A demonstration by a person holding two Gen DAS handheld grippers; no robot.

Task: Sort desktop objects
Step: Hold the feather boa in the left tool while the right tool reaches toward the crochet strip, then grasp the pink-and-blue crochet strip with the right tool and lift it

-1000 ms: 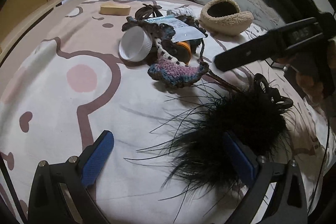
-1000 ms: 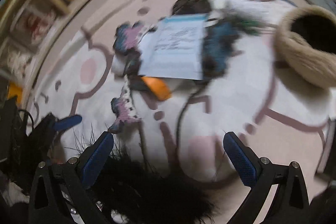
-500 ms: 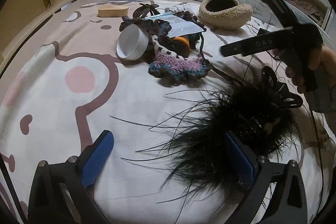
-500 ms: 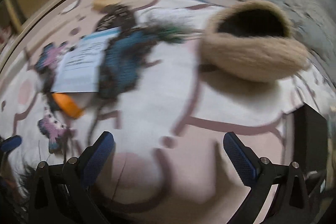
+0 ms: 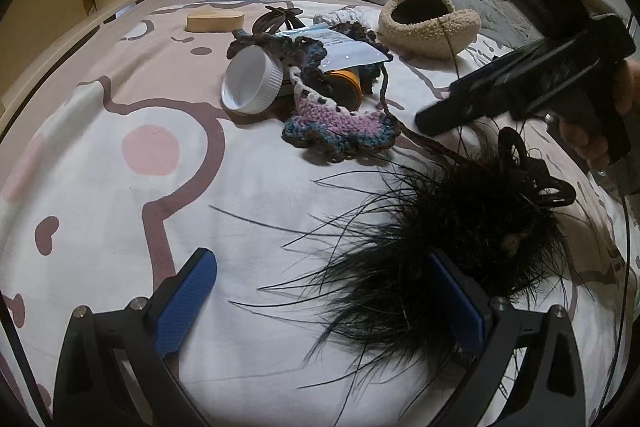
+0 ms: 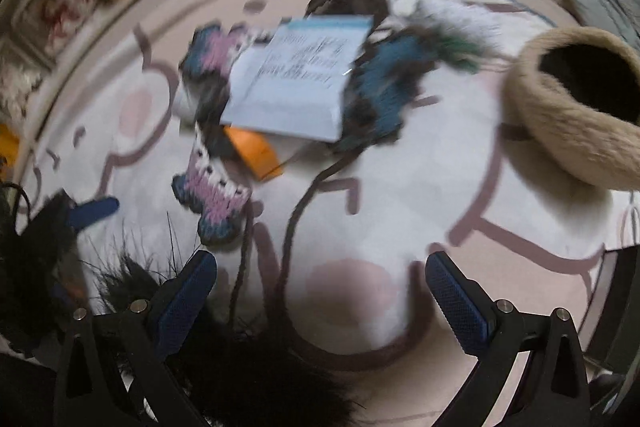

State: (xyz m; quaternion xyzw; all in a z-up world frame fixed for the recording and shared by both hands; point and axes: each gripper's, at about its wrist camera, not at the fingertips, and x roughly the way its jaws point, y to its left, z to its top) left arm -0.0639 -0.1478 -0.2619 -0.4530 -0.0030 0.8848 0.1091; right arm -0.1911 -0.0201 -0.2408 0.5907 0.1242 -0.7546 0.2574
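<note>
We judge the sorting is at an early stage: nothing is held, and the pile lies unsorted on the bedsheet (image 5: 120, 211). Our left gripper (image 5: 324, 303) hovers low with its jaws spread wide and empty, the black feather clip (image 5: 452, 239) lying just inside its right finger. Our right gripper (image 6: 320, 297) is also wide apart and holds nothing; it hangs above the sheet between the feather clip and the fleece basket (image 6: 576, 107).

The feather clip is a soft black tuft with long thin strands fanning out and a glossy claw at its far end. Beyond it sit the crocheted piece (image 5: 340, 127), a white cup (image 5: 252, 83) on its side, an orange bottle (image 5: 348, 87) under a paper packet (image 5: 344, 47), and a wooden block (image 5: 214, 19).

The right wrist view is blurred, so which item that gripper is aiming for we cannot tell. Next, one gripper needs to settle over a single item and close on a firm part, probably the claw rather than the loose strands.
</note>
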